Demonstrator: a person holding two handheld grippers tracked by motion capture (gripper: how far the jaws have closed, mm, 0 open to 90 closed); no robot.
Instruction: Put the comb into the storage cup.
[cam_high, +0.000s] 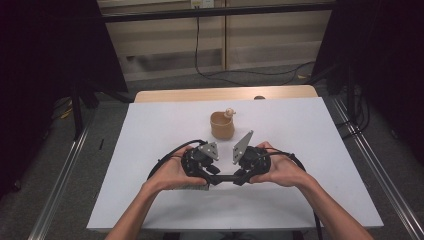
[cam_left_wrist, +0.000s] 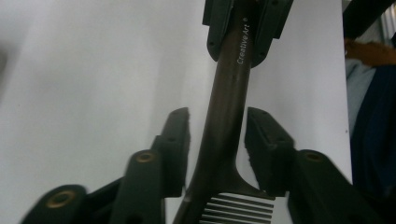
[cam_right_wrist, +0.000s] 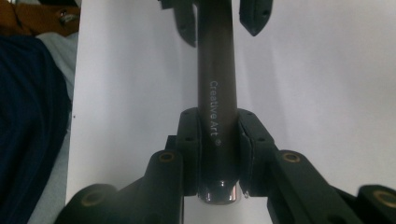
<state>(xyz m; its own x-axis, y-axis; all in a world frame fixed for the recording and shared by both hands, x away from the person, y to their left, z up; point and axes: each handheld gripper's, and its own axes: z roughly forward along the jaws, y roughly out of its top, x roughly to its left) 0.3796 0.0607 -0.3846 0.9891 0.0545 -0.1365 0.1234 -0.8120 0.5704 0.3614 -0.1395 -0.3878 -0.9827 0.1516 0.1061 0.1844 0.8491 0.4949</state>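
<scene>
A person sits at the near edge of a white table (cam_high: 310, 150), with both forearms coming in from below and a gripper in each hand. The 2 grippers face each other near the middle of the table, a dark comb (cam_high: 226, 178) bridging the gap between them.

The left gripper (cam_high: 212, 172) sits in the left hand (cam_high: 172, 172). In the left gripper view its jaws stand apart on either side of the comb's handle (cam_left_wrist: 226, 116), with a clear gap on the right side; on the left side I cannot tell whether the pad touches. The comb's teeth (cam_left_wrist: 238, 207) show at the bottom of that view, between the jaw bases.

The right gripper (cam_high: 240, 175) sits in the right hand (cam_high: 282, 172). In the right gripper view its jaws are closed on the handle (cam_right_wrist: 215, 116), both pads pressed against it near the rounded butt end. White lettering, "CreativeArt", runs along the handle there.

In each gripper view the other gripper's jaws show at the top edge, around the same handle.

Beyond the grippers, toward the far side of the table, stands a tan cup (cam_high: 222, 125) with a small pale object (cam_high: 229, 113) at its rim; what it is I cannot tell. A grey plate (cam_high: 243, 146) rises tilted from the right gripper, and another (cam_high: 209, 149) lies flatter on the left.
</scene>
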